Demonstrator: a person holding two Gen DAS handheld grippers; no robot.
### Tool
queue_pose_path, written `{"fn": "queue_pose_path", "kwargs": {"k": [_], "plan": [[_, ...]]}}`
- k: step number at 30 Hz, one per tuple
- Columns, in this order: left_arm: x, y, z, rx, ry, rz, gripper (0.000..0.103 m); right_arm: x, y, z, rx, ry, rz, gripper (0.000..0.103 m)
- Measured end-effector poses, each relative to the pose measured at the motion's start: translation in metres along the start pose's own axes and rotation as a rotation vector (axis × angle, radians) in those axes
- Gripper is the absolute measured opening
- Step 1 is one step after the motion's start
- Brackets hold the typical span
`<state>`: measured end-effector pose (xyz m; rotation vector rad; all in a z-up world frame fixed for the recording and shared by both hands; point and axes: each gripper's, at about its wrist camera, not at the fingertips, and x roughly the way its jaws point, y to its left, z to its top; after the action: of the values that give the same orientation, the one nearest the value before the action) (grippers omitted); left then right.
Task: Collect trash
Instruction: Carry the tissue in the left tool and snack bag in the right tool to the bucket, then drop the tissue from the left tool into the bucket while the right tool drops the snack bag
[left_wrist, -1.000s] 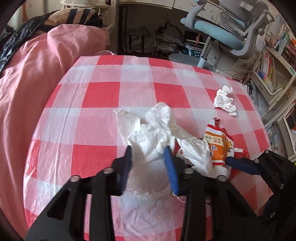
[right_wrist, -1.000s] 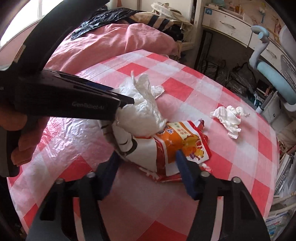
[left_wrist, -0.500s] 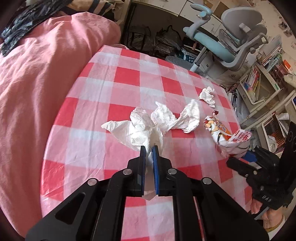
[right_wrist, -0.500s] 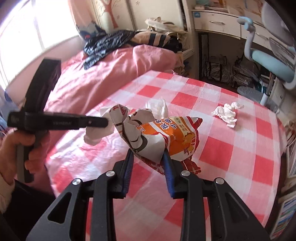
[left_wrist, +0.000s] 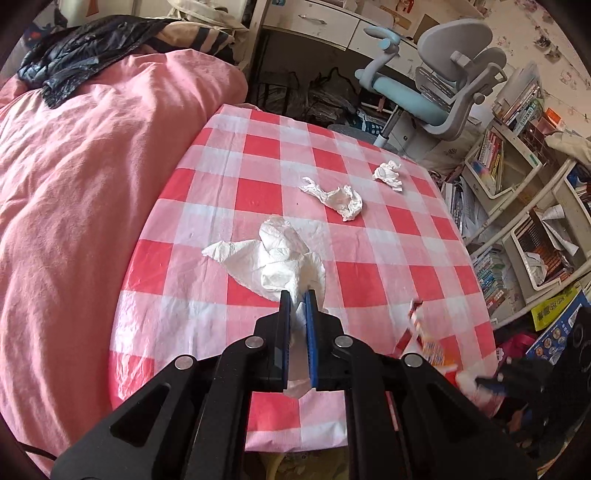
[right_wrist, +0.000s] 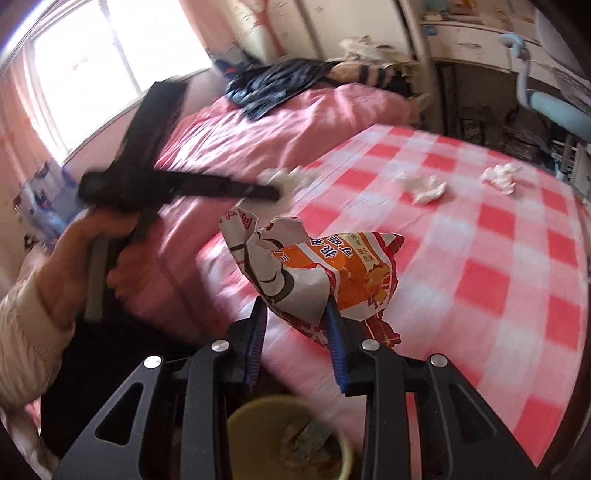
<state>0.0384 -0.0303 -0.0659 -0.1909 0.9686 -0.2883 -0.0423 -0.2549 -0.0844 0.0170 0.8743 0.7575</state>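
My left gripper is shut on a large crumpled white tissue, lifted above the red-and-white checked table. My right gripper is shut on an orange-and-white snack wrapper, held up past the table's near edge. Under it stands a yellow bin with scraps inside. The left gripper shows blurred in the right wrist view, a hand around its handle. Two smaller crumpled tissues lie on the far part of the table. The wrapper appears blurred at the left wrist view's lower right.
A bed with a pink duvet runs along the table's left side, dark clothes piled at its head. A grey and blue office chair stands behind the table. Crowded shelves of books fill the right.
Both grippers closed on their items, lifted them off the table and drew back toward the near edge. One tissue dropped away from the bunch and stays on the table. The bin has come into view.
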Motion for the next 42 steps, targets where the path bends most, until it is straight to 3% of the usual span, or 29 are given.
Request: {"fn": "queue_pose_path", "kwargs": {"k": [7, 10, 13, 15, 19, 24, 26, 27, 28, 31, 35, 38, 42], "plan": [[-0.015, -0.013, -0.029, 0.042, 0.007, -0.007, 0.008, 0.029, 0.061, -0.064, -0.117, 0.248, 0.063, 0.033], [-0.02, -0.023, -0.047, 0.079, 0.022, 0.002, 0.008, 0.052, 0.073, -0.092, -0.179, 0.408, 0.034, 0.041], [-0.022, -0.032, -0.067, 0.111, 0.052, 0.005, 0.008, 0.052, 0.071, -0.097, -0.178, 0.424, -0.007, 0.053], [-0.021, -0.039, -0.081, 0.137, 0.078, 0.007, 0.008, 0.037, 0.061, -0.089, -0.135, 0.362, -0.033, 0.063], [-0.01, -0.064, -0.118, 0.235, 0.189, 0.004, 0.008, -0.011, 0.033, -0.058, -0.06, 0.186, -0.121, 0.072], [0.009, -0.11, -0.18, 0.529, 0.419, -0.049, 0.009, -0.083, -0.01, -0.013, 0.04, -0.121, -0.268, 0.091], [0.01, -0.119, -0.193, 0.593, 0.457, -0.065, 0.019, -0.103, -0.031, -0.001, 0.095, -0.224, -0.327, 0.092], [0.008, -0.121, -0.195, 0.609, 0.457, -0.067, 0.033, -0.11, -0.038, 0.0, 0.119, -0.259, -0.347, 0.092], [0.005, -0.122, -0.193, 0.613, 0.434, -0.058, 0.047, -0.115, -0.047, 0.002, 0.145, -0.292, -0.365, 0.092], [-0.002, -0.113, -0.177, 0.55, 0.374, -0.048, 0.064, -0.124, -0.074, 0.005, 0.238, -0.386, -0.404, 0.092], [-0.013, -0.093, -0.15, 0.428, 0.259, 0.006, 0.07, -0.118, -0.115, -0.005, 0.467, -0.437, -0.388, 0.092], [-0.026, -0.077, -0.125, 0.322, 0.142, 0.039, 0.077, -0.132, -0.126, -0.02, 0.603, -0.526, -0.376, 0.093], [-0.046, -0.061, -0.084, 0.192, -0.013, 0.091, 0.083, -0.146, -0.135, -0.029, 0.704, -0.589, -0.396, 0.093]]}}
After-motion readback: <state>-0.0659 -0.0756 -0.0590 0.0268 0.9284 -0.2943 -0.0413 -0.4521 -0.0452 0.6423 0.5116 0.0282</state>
